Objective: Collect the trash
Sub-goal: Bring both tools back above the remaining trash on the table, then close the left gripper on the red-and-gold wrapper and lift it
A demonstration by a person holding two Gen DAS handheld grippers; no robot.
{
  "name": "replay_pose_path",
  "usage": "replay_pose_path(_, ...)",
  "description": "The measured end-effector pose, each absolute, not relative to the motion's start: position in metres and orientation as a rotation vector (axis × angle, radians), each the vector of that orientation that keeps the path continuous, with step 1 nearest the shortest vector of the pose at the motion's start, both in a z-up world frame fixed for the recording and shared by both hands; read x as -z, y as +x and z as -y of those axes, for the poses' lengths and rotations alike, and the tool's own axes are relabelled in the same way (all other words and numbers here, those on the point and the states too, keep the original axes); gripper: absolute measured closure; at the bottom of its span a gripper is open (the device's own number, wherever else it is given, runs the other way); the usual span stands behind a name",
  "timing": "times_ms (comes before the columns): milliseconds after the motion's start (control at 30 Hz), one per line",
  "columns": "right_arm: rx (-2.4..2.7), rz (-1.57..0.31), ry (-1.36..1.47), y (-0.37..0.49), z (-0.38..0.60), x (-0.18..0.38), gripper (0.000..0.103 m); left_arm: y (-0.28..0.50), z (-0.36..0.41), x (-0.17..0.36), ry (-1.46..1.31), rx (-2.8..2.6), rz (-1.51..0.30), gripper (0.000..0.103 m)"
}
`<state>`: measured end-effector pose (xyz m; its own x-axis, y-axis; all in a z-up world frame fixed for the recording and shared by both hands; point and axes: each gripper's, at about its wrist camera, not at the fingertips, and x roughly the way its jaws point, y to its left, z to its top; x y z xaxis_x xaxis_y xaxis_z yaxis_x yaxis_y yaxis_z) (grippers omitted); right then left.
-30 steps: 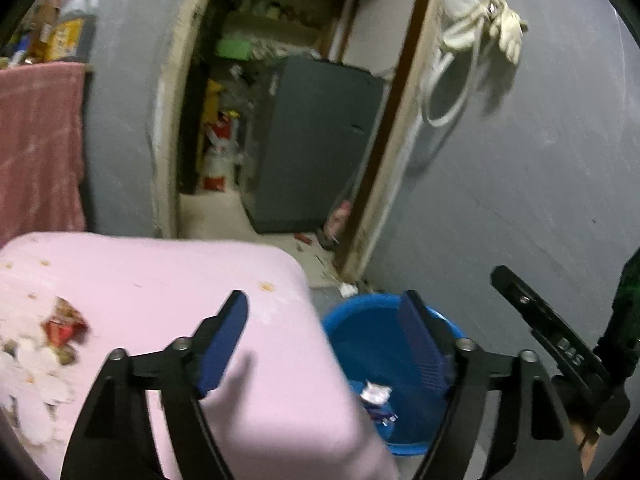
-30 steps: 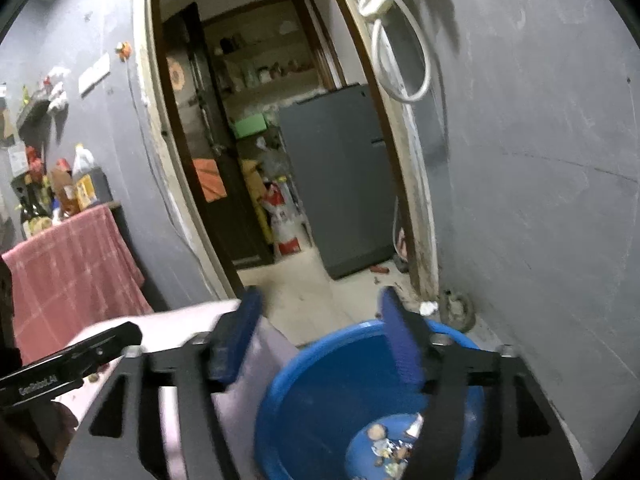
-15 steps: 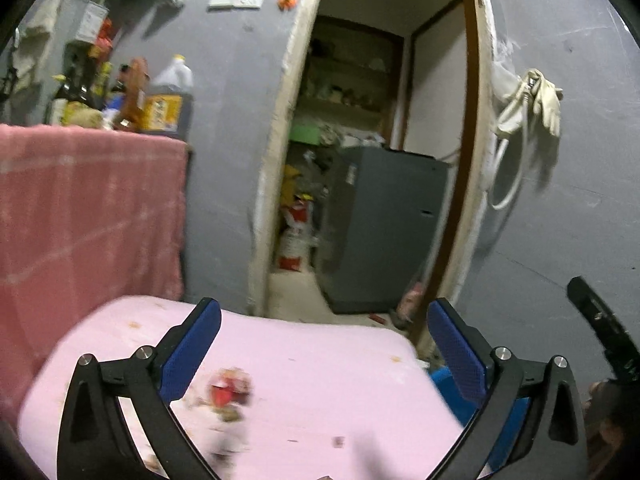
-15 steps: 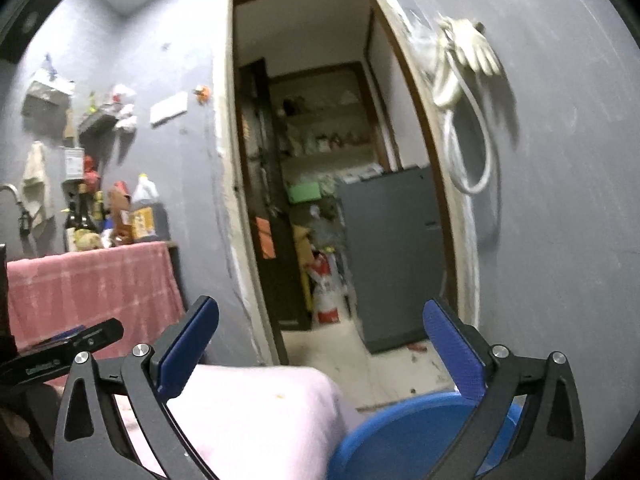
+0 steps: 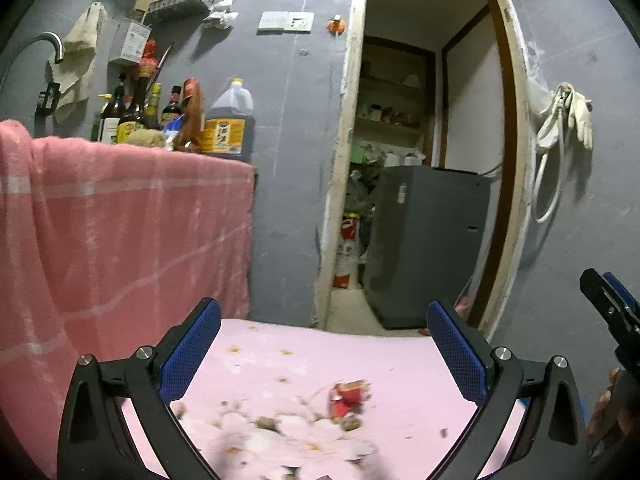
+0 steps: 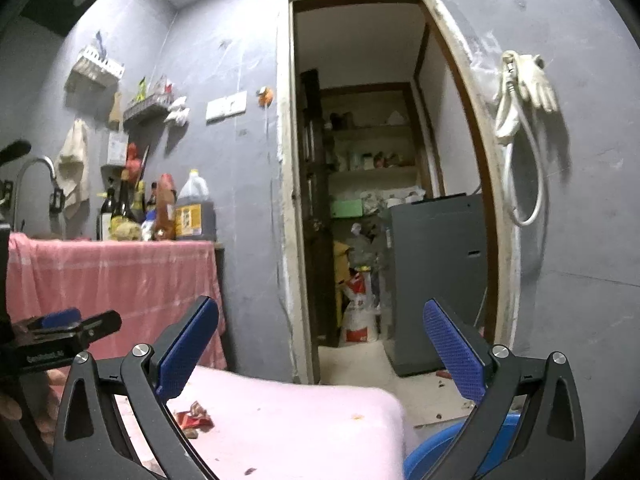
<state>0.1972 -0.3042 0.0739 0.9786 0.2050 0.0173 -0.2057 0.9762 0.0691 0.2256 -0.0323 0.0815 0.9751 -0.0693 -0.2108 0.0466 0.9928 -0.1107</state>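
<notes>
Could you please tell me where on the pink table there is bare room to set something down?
The pink cloth-covered table is mostly bare along its far edge and right corner, beyond the crumpled red wrapper. The near-left part is crowded with pale scraps and brown crumbs. Only scattered specks mark the rest.

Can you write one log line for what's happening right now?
left gripper: open, empty | right gripper: open, empty | red wrapper: on pink table | blue tub: beside table

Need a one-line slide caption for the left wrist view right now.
Open left gripper hovers over the pink table, red wrapper and scattered scraps between its fingers.
</notes>
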Motion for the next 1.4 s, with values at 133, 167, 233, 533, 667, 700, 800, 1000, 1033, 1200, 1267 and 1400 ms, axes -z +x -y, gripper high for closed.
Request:
replay_pose_path(133, -0.224, -0.045, 0.026, 0.21, 0.285, -0.067, 0.0, 0.231, 0.014, -0.071, -0.108, 0.034, -0.259, 0.002)
replay_pose_path(167, -0.231, -0.055, 0.019, 0.212, 0.282, -0.066, 0.0, 0.234, 0.011, -0.068, -0.11, 0.031, -0.274, 0.002)
replay_pose_path(233, -0.246, -0.083, -0.003, 0.217, 0.275, -0.061, 0.0, 0.239, 0.004, -0.061, -0.113, 0.032, -0.304, 0.002)
replay_pose_path(533, -0.242, -0.22, -0.063, 0.236, 0.263, -0.042, 0.0, 0.273, -0.001, -0.029, -0.103, 0.082, -0.505, 0.002)
replay_pose_path(667, -0.237, -0.283, -0.054, 0.245, 0.267, -0.035, 0.0, 0.289, 0.005, -0.015, -0.105, 0.115, -0.607, 0.002)
replay_pose_path(700, -0.235, -0.296, -0.052, 0.247, 0.268, -0.033, 0.0, 0.294, 0.006, -0.012, -0.107, 0.119, -0.632, 0.003)
replay_pose_path(800, -0.231, -0.331, -0.05, 0.251, 0.271, -0.028, 0.0, 0.303, 0.01, -0.005, -0.122, 0.141, -0.682, 0.003)
replay_pose_path(1000, -0.232, -0.388, -0.034, 0.26, 0.276, -0.023, 0.0, 0.319, 0.022, 0.008, -0.112, 0.203, -0.766, 0.029)
replay_pose_path(1033, -0.233, -0.394, -0.03, 0.261, 0.277, -0.023, 0.0, 0.323, 0.024, 0.01, -0.106, 0.209, -0.784, 0.038)
replay_pose_path(1200, -0.232, -0.422, -0.011, 0.267, 0.281, -0.021, 0.0, 0.331, 0.031, 0.017, -0.105, 0.24, -0.834, 0.065)
replay_pose_path(1267, -0.232, -0.44, -0.006, 0.269, 0.28, -0.02, 0.0, 0.332, 0.032, 0.018, -0.11, 0.26, -0.848, 0.078)
replay_pose_path(1400, -0.236, -0.48, 0.003, 0.274, 0.281, -0.014, 0.0, 0.336, 0.033, 0.021, -0.122, 0.283, -0.876, 0.091)
